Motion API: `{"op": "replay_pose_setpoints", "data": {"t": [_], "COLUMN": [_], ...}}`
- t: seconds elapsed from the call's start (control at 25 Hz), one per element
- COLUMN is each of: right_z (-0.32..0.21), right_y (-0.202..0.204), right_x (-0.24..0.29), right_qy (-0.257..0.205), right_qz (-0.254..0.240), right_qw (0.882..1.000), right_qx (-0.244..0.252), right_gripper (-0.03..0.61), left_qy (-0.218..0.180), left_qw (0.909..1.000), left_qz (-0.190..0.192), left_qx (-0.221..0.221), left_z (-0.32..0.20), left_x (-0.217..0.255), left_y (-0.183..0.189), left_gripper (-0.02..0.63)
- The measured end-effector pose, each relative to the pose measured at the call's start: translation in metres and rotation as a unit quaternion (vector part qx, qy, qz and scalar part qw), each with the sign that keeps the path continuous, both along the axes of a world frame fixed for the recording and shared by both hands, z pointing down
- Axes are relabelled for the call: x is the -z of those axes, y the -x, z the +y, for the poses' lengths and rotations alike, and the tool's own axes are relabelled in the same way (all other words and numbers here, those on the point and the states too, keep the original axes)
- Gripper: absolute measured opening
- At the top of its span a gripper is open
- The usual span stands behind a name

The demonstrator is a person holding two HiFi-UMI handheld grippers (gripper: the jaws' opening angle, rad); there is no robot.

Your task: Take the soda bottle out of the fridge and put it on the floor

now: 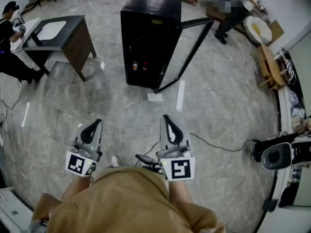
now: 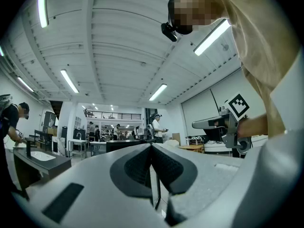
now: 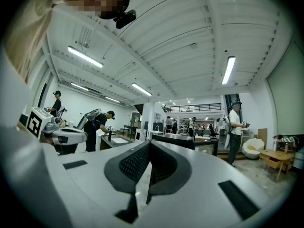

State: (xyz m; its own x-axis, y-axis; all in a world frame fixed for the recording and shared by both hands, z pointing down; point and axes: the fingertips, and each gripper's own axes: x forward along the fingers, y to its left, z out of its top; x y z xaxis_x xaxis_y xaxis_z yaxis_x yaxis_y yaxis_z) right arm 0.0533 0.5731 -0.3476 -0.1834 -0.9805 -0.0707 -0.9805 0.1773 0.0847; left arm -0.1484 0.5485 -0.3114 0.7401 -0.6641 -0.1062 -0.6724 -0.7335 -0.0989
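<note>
A black mini fridge (image 1: pixel 149 38) stands on the grey stone floor ahead of me, its glass door (image 1: pixel 188 52) swung open to the right. On a lower shelf inside I make out small bottles or cans (image 1: pixel 139 66), too small to tell apart. My left gripper (image 1: pixel 98 122) and right gripper (image 1: pixel 165 117) are held low near my body, far short of the fridge, both shut with nothing between the jaws. In the left gripper view the jaws (image 2: pixel 152 146) meet at the tips; the right gripper view shows its jaws (image 3: pixel 149 144) pressed together too.
A dark desk with a sink top (image 1: pixel 58 35) stands to the left, a person beside it. A cable (image 1: pixel 218 144) runs across the floor to a device (image 1: pixel 279 154) at the right. Wooden furniture (image 1: pixel 269 67) and a person stand at the back right.
</note>
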Motion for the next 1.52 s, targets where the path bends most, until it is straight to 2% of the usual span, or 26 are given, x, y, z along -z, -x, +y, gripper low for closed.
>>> {"op": "replay_pose_setpoints", "data": {"t": [0.32, 0.52, 0.72, 1.0, 1.28, 1.52], "right_z": [-0.005, -0.006, -0.010, -0.008, -0.036, -0.111], "right_y": [-0.017, -0.033, -0.053, -0.080, -0.092, -0.095], "right_x": [0.000, -0.003, -0.018, -0.030, -0.035, -0.045], "right_qy": [-0.001, -0.005, 0.008, 0.019, 0.026, 0.043], "right_qz": [0.001, -0.033, -0.022, -0.029, -0.023, -0.020], "right_qw": [1.000, 0.999, 0.998, 0.998, 0.999, 0.999], "right_qx": [0.014, 0.042, 0.055, 0.050, 0.034, 0.007], "right_gripper": [0.000, 0.000, 0.002, 0.002, 0.002, 0.002], "left_qy": [-0.001, 0.002, 0.003, 0.026, 0.027, 0.047], "left_qw": [0.9999, 0.9998, 0.9991, 0.9984, 0.9994, 0.9988], "left_qz": [-0.003, -0.008, -0.009, -0.014, -0.006, 0.011], "left_qx": [0.011, 0.021, 0.042, 0.047, 0.023, 0.005], "left_z": [0.000, 0.002, 0.001, 0.009, -0.033, -0.122], "left_x": [0.000, -0.004, -0.009, -0.028, -0.028, -0.049], "left_y": [-0.018, -0.035, -0.053, -0.071, -0.088, -0.085], "left_gripper": [0.002, 0.001, 0.002, 0.001, 0.002, 0.002]}}
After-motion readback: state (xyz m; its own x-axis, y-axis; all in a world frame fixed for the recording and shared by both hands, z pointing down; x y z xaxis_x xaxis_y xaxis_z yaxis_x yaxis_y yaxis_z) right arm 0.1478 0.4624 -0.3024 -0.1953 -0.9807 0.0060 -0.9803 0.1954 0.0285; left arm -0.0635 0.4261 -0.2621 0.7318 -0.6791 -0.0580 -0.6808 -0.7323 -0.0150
